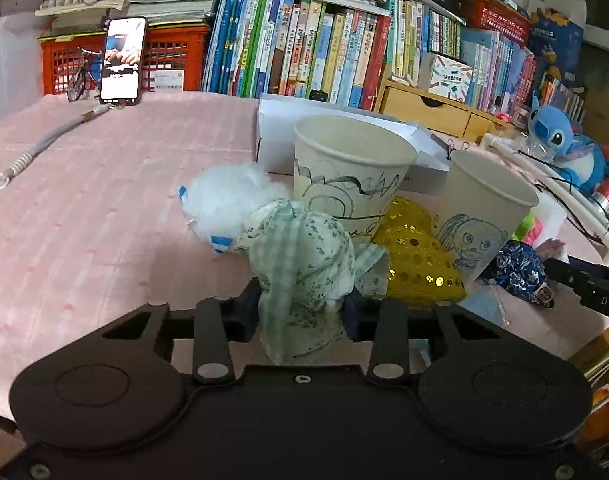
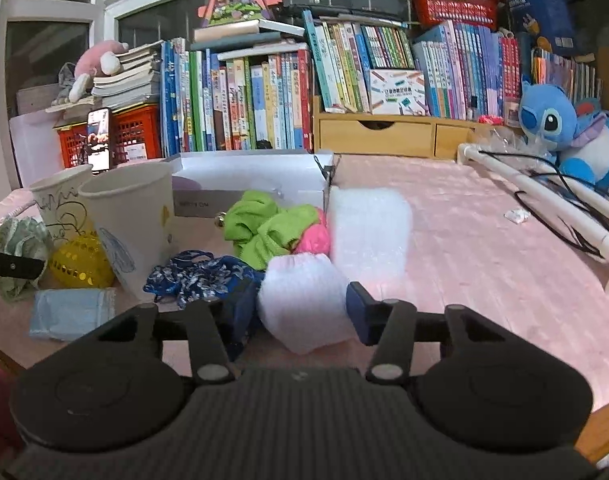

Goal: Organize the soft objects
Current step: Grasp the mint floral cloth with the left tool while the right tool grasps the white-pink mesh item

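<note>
My left gripper [image 1: 302, 314] is clamped on the green floral cloth [image 1: 308, 264], frame centre; nearest doodled paper cup [image 1: 350, 176] sits directly above. Right gripper [image 2: 302, 316] straddles the white knit piece [image 2: 304, 300], loosely, grip uncertain.

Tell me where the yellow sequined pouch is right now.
The yellow sequined pouch lies on the pink tablecloth, wedged between the two paper cups and right of the green floral cloth gripped by the left gripper.

Floral pouch [image 1: 304, 256] – thin cloth; cups [image 1: 350, 172] – matt paper.
</note>
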